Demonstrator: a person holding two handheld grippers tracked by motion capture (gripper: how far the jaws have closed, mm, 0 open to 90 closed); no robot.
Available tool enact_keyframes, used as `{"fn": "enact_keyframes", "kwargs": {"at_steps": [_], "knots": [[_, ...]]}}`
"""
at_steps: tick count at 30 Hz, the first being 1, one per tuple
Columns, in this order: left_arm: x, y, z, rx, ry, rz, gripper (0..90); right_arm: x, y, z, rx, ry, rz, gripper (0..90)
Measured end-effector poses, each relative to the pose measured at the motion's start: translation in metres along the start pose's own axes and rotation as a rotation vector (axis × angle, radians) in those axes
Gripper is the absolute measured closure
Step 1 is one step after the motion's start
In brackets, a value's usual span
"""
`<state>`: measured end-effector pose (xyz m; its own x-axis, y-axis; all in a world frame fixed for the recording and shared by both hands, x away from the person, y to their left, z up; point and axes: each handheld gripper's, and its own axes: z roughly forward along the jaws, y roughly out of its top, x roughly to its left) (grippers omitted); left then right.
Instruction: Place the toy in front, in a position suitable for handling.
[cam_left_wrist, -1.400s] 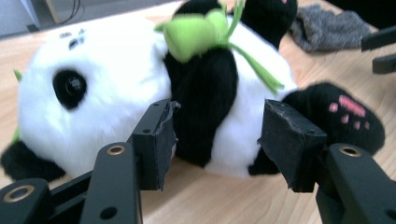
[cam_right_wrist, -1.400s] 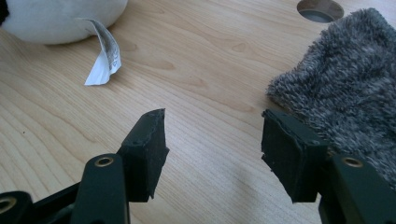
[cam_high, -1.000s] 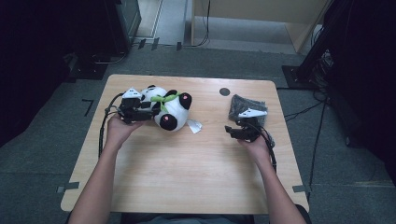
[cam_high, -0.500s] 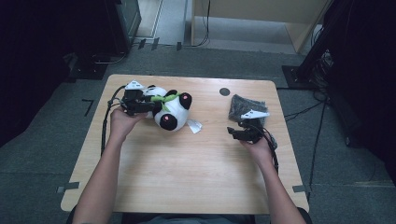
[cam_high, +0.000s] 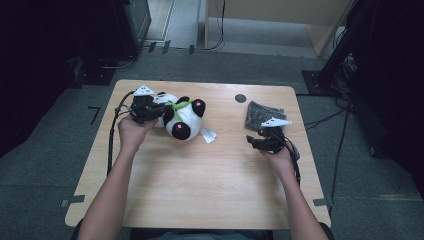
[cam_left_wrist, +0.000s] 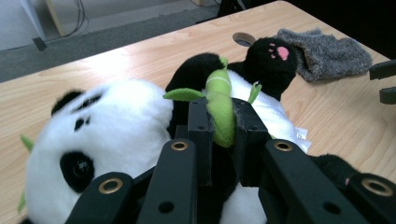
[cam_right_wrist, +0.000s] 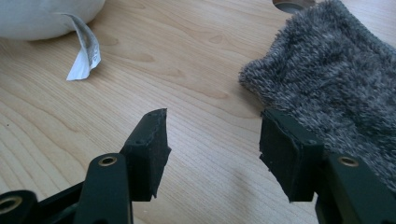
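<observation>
Item 1, far left of the wooden table (cam_high: 200, 190): left gripper (cam_high: 159, 113), held in the person's left hand (cam_high: 131, 134), a black cable trailing from it toward the near edge. Its jaws have just been closing and now stand clamped on the green bamboo stalk (cam_left_wrist: 220, 109) sewn to the front of the toy; in the left gripper view the stalk runs up between the two black pads, pinched on both sides.

Item 2, just right of that gripper: plush panda (cam_high: 181, 118), black and white, lying on its side on the far-left part of the table. White head toward the left gripper, black paws with pink pads turned up and to the right. A white label (cam_high: 208, 135) trails from its body onto the wood.

Item 3, centre far edge: small round dark hole cover (cam_high: 240, 98) set in the tabletop.

Item 4, right half: grey knitted cloth (cam_right_wrist: 336, 79), crumpled flat on the table, well apart from the panda.

Item 5, right: right gripper (cam_right_wrist: 212, 149), held in the right hand (cam_high: 280, 161), jaws apart with bare wood between them; one pad sits at the near edge of the cloth, whether touching cannot be told.
</observation>
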<state>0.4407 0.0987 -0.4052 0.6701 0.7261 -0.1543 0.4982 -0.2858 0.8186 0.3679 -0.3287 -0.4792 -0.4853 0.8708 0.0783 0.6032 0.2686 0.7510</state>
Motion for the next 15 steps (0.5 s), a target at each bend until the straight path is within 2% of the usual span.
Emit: {"fn": "enact_keyframes", "kwargs": {"at_steps": [6,11,15], "knots": [[-0.015,0.007,-0.007,-0.025,-0.042,-0.027,80.5,-0.004,0.000,-0.003,-0.014,-0.003,0.014,43.0],[-0.029,0.011,-0.010,0.003,-0.070,-0.053,80.5,-0.008,0.000,-0.006,-0.035,-0.009,0.024,43.5],[-0.044,0.013,-0.012,0.008,-0.081,-0.037,80.5,-0.012,0.001,-0.009,-0.046,-0.021,0.035,43.9]]}}
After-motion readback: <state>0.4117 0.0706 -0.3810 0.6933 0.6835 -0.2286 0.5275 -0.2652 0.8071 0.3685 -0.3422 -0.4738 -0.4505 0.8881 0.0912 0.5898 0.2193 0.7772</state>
